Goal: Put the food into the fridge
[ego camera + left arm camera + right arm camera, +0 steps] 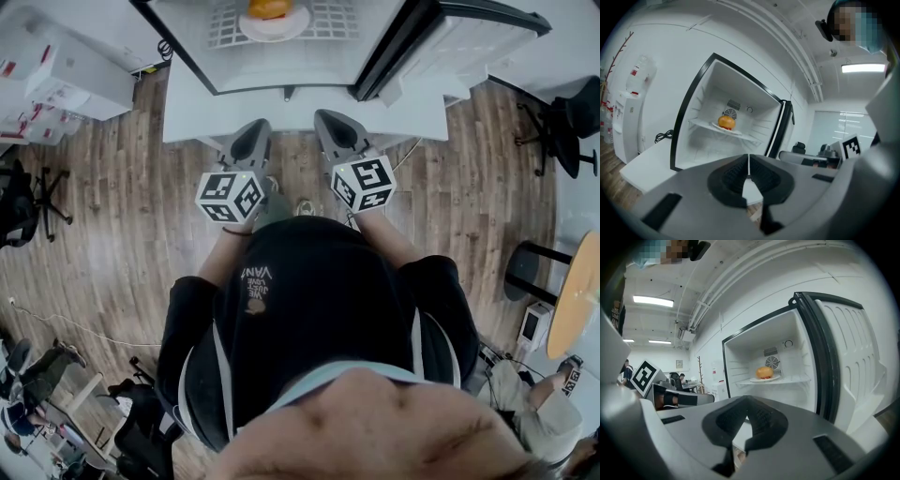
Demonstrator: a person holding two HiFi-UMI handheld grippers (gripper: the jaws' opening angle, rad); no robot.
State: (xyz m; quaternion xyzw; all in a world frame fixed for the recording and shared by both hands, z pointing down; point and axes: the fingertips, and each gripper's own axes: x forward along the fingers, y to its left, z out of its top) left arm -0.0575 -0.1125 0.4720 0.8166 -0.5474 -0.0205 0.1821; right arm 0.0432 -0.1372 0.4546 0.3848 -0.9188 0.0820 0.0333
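Note:
An orange-brown bun on a white plate [726,123] [764,373] [270,13] rests on the wire shelf of a small white fridge [705,140] [740,362] [281,66]. The fridge door [848,366] [441,42] stands swung open to the right. My left gripper [251,142] [749,164] and right gripper [336,133] [746,414] are held side by side in front of the fridge, a little way back from it. Both point at the opening, jaws shut with nothing between them.
A wooden floor [112,234] spreads below. A white water dispenser [633,108] stands left of the fridge, with a black cable [663,136] on the wall. An office chair [42,202] is at the left, another chair [567,127] and a stool [539,267] at the right.

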